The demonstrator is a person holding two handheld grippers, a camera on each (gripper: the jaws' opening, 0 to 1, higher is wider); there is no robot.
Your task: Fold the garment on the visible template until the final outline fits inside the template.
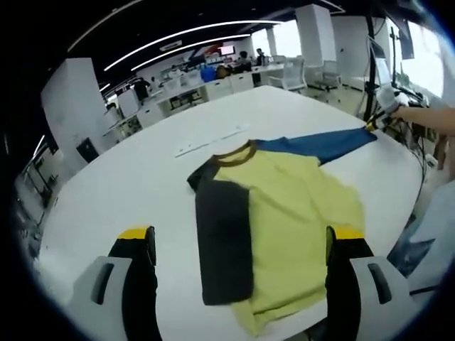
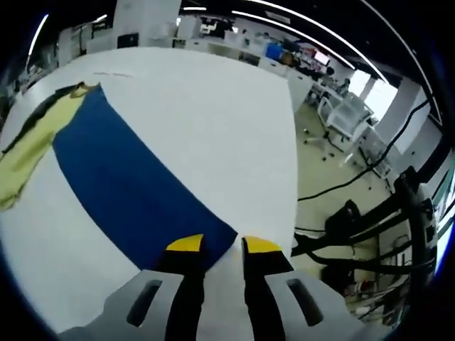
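A yellow shirt (image 1: 298, 213) lies flat on the white table (image 1: 142, 185). Its dark grey sleeve (image 1: 224, 241) is folded over the body, and its blue sleeve (image 1: 320, 144) is stretched out to the far right. My left gripper (image 1: 240, 238) hovers open over the shirt's near part, its jaws wide apart on either side of it. A person's hand holds my right gripper (image 1: 384, 117) at the blue cuff. In the right gripper view the blue sleeve (image 2: 121, 170) runs up to the right gripper (image 2: 222, 245), whose jaws stand close together on the cuff end.
A thin pale strip (image 1: 212, 142) lies on the table beyond the collar. The table's right edge (image 2: 295, 177) drops to a floor with cables and black stands (image 2: 370, 227). Desks and chairs (image 1: 213, 85) fill the background.
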